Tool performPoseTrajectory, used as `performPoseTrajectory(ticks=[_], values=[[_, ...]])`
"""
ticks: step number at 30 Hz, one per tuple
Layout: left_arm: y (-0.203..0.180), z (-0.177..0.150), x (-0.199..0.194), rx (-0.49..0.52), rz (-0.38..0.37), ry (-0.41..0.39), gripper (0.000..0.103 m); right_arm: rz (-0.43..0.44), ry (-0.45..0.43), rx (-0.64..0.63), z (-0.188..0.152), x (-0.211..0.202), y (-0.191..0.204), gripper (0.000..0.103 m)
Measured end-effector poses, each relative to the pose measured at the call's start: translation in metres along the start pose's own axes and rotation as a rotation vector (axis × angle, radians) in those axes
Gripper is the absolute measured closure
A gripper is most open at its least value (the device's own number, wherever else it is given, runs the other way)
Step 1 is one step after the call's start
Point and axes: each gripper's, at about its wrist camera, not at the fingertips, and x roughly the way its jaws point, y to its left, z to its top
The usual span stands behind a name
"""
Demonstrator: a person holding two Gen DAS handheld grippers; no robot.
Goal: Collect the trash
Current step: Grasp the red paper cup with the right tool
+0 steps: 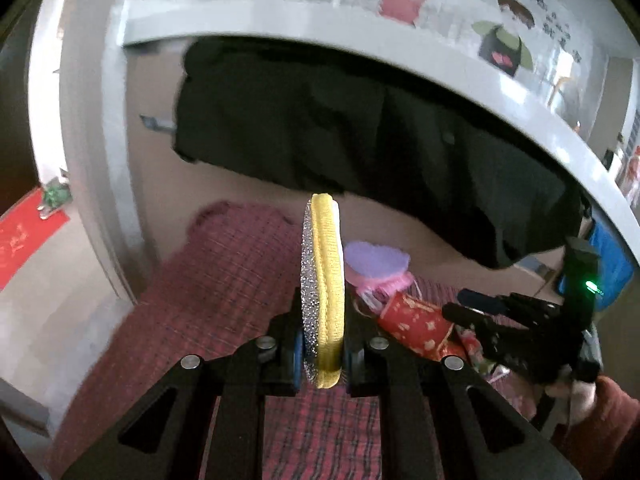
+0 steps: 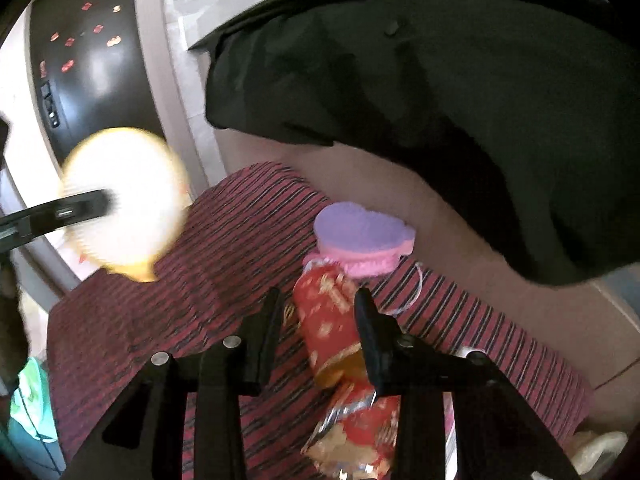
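Note:
My left gripper (image 1: 323, 356) is shut on a round flat pad with a yellow rim and a silver glitter face (image 1: 324, 292), held edge-on in the air. The same pad shows blurred in the right wrist view (image 2: 124, 200), pinched by the left gripper's finger (image 2: 76, 210). My right gripper (image 2: 318, 312) is open, its fingers on either side of a red and gold wrapper (image 2: 328, 320) lying on the red striped cloth (image 2: 224, 240). A pink and purple foam piece (image 2: 362, 240) lies just beyond the wrapper. The right gripper also shows in the left wrist view (image 1: 480, 312).
A black garment (image 2: 460, 100) hangs from a grey table edge (image 1: 360, 40) above the cloth. More shiny red wrapping (image 2: 360, 432) lies under the right gripper. A red mat (image 1: 24, 236) lies on the floor at left. A blue object (image 1: 612, 260) stands at right.

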Motion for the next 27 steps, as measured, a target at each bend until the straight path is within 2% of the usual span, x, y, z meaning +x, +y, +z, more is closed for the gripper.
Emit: performPoseTrajectory(ticks=[7,9,11,18,22,27], values=[[0.028,-0.026,-0.025,-0.075,0.006,-0.035,0.088,-0.008,0.094,0.096,0.013,0.046,-0.03,0.065],[0.036,-0.036,-0.026,-0.116,-0.012,-0.025,0.088,0.031,0.132,0.136,0.007,0.055,-0.037,0.065],[0.038,-0.043,-0.024,-0.145,-0.028,-0.01,0.088,0.089,0.153,0.159,-0.003,0.056,-0.038,0.058],[0.042,-0.065,-0.013,-0.195,-0.044,0.029,0.088,0.121,0.185,-0.002,-0.029,0.035,0.005,0.053],[0.035,-0.072,-0.011,-0.182,-0.027,0.034,0.088,0.15,0.209,0.031,-0.032,0.037,0.009,0.049],[0.028,-0.078,-0.012,-0.172,-0.022,0.048,0.088,0.213,0.212,0.058,-0.035,0.042,0.004,0.048]])
